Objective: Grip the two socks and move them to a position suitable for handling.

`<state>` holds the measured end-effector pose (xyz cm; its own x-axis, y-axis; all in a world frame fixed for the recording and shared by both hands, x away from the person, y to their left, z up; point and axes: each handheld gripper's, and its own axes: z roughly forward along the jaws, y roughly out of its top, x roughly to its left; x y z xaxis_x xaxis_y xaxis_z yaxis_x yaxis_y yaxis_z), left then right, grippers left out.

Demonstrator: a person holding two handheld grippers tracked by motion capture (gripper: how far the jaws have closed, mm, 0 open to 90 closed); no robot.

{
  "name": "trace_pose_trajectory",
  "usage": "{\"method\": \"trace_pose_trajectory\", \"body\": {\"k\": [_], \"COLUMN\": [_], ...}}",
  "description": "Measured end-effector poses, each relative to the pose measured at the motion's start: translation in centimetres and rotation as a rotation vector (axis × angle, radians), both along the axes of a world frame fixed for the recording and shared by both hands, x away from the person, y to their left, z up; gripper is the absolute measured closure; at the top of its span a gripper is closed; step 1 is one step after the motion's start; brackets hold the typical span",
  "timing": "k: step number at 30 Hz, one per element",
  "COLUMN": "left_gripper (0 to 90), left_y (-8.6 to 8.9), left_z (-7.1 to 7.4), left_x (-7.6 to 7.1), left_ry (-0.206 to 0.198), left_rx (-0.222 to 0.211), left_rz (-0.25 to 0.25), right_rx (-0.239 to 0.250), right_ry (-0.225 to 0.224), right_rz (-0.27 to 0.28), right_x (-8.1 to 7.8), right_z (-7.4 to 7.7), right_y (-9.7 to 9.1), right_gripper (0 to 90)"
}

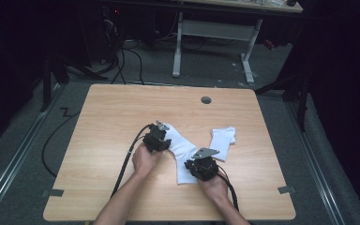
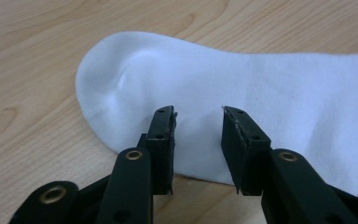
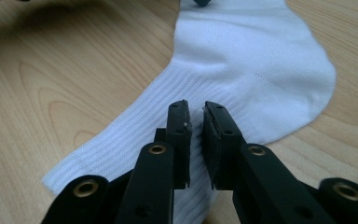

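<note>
Overhead, second sock (image 1: 223, 142) lies apart; left gripper (image 2: 198, 116) gapes over sock (image 2: 242, 98), right gripper (image 3: 196, 112) nearly shut

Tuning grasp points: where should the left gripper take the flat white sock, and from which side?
Probably the toe end of the flat sock. It lies in one thin layer on the table, so come down from above at its near edge, one pad sliding under. The left gripper hangs there, jaws apart.
</note>
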<state>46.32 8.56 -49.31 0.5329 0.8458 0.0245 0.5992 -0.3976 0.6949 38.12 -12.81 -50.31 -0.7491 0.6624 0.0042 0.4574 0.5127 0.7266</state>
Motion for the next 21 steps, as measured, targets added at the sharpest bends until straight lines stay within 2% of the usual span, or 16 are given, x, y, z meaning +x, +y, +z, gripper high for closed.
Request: {"method": "trace_pose_trajectory", "body": {"k": [7, 8, 9, 12, 14, 15, 19, 21], "left_gripper": [63.0, 56.5, 53.9, 50.5, 48.5, 47.9, 46.9, 46.1], "left_y": [0.3, 0.3, 0.3, 0.1, -0.2, -0.2, -1.0, -1.2], "left_z": [-0.2, -0.1, -0.1, 0.6, 0.9, 0.9, 0.5, 0.2], "left_x": [0.7, 0.6, 0.6, -0.2, -1.8, -1.8, -3.6, -4.1], "left_ry": [-0.026, -0.021, -0.021, -0.036, -0.045, -0.045, -0.024, -0.011], "left_rx": [-0.017, -0.033, -0.033, -0.063, -0.096, -0.096, -0.074, -0.068], "left_rz": [0.044, 0.047, 0.047, 0.024, -0.018, -0.018, -0.069, -0.082], "right_rx": [0.001, 0.010, 0.010, 0.019, 0.026, 0.026, 0.036, 0.046], "right_ry": [0.000, 0.000, 0.000, -0.004, -0.006, -0.006, -0.009, -0.028], "right_rz": [0.011, -0.003, -0.003, -0.021, -0.029, -0.029, -0.043, -0.081], "right_x": [-0.3, -0.2, -0.2, 0.0, 0.2, 0.2, 0.3, 0.6], "right_z": [0.0, -0.1, -0.1, -0.2, -0.2, -0.2, -0.1, 0.1], "right_y": [-0.1, 0.1, 0.1, 0.5, 0.8, 0.8, 0.8, 0.3], "right_gripper": [78.4, 76.2, 76.2, 73.8, 71.7, 71.7, 71.4, 74.0]}}
